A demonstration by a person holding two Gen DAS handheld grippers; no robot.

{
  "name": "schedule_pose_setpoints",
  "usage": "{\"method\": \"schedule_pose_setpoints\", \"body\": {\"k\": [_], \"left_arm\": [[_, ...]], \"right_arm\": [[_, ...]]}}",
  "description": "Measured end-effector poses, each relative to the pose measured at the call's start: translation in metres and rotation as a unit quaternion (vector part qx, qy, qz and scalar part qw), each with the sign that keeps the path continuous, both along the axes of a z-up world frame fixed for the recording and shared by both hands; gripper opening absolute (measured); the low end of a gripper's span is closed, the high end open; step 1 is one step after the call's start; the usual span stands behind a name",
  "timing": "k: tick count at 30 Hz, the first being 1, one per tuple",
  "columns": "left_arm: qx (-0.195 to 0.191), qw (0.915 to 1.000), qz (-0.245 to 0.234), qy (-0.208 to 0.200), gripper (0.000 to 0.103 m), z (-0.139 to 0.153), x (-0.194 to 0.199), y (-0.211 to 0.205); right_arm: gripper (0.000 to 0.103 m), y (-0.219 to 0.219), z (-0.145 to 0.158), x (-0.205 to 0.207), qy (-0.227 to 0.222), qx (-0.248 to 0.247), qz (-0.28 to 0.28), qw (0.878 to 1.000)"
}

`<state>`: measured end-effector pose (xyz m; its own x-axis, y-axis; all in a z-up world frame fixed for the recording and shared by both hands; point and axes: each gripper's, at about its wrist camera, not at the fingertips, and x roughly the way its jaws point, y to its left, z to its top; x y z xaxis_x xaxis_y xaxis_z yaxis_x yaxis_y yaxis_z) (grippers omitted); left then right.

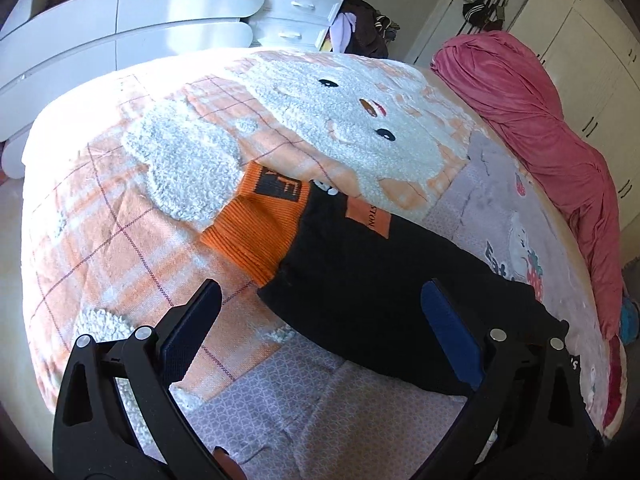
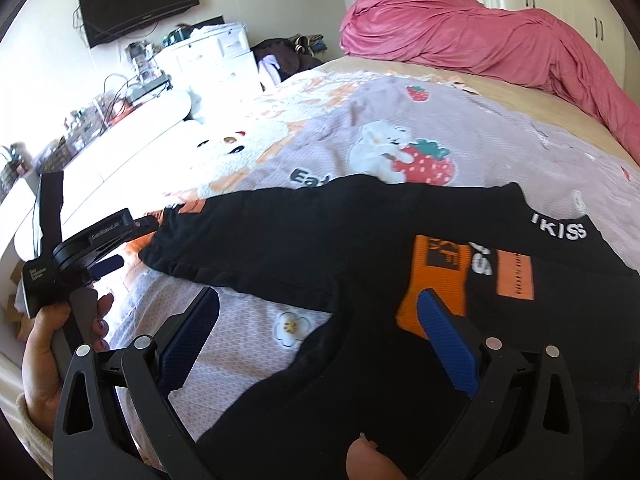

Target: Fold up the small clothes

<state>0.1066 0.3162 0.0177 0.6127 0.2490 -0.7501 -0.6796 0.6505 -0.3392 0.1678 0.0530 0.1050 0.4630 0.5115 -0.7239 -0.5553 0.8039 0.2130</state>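
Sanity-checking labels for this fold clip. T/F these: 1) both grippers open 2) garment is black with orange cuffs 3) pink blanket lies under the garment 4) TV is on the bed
1) Left gripper and right gripper are open: true.
2) The garment is black with an orange cuff: true.
3) Pink blanket lies under the garment: false, it is bunched at the bed's far side, apart.
4) TV on the bed: false, it is on the wall.

The trousers (image 2: 320, 240) lie flat on the bed (image 2: 480, 140) before me, partly over the blanket (image 1: 160, 160) on my left. Behind them a heaped quilt (image 2: 480, 32) lies along the bed's far side. Drawers (image 1: 300, 4) stand beyond the bed.
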Motion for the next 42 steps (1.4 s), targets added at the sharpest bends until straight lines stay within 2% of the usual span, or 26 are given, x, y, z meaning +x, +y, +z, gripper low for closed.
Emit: {"method": "schedule_pose_setpoints", "body": {"k": [6, 12, 13, 14, 18, 20, 21, 27, 33, 42], "left_arm": [[-0.026, 0.9994, 0.019, -0.013, 0.094, -0.014, -0.004, 0.018], [-0.011, 0.9996, 0.012, -0.024, 0.091, -0.019, 0.009, 0.019], [-0.012, 0.9993, 0.011, -0.032, 0.082, -0.018, 0.011, 0.020], [-0.015, 0.9990, 0.011, -0.040, 0.066, -0.018, 0.012, 0.022], [-0.022, 0.9982, 0.024, -0.051, 0.041, -0.023, 0.021, 0.031], [-0.029, 0.9975, 0.025, -0.060, 0.012, -0.026, 0.022, 0.033], [-0.030, 0.9972, 0.026, -0.064, 0.010, -0.027, 0.021, 0.034], [-0.046, 0.9894, 0.003, -0.138, 0.008, -0.004, 0.003, 0.030], [-0.020, 0.9782, -0.021, -0.206, 0.007, 0.041, -0.017, 0.003], [0.005, 0.9659, -0.089, -0.243, 0.006, 0.074, -0.005, -0.060]], "right_arm": [[0.098, 0.017, -0.009, -0.003, 0.009, -0.006, 0.018, 1.000], [0.098, 0.018, -0.013, -0.002, 0.014, -0.009, 0.018, 1.000], [0.098, 0.016, -0.013, -0.002, 0.015, -0.009, 0.016, 1.000], [0.098, 0.015, -0.014, -0.002, 0.016, -0.009, 0.015, 1.000], [0.098, 0.005, -0.020, -0.002, 0.029, -0.001, 0.004, 1.000], [0.098, -0.001, -0.023, -0.003, 0.033, 0.000, -0.003, 0.999], [0.098, -0.004, -0.024, -0.004, 0.034, -0.001, -0.006, 0.999], [0.098, -0.029, -0.023, -0.007, 0.035, -0.004, -0.025, 0.999], [0.098, -0.075, -0.022, -0.015, 0.036, -0.012, -0.054, 0.998], [0.098, -0.151, -0.032, -0.017, 0.073, 0.028, -0.133, 0.988]]}}
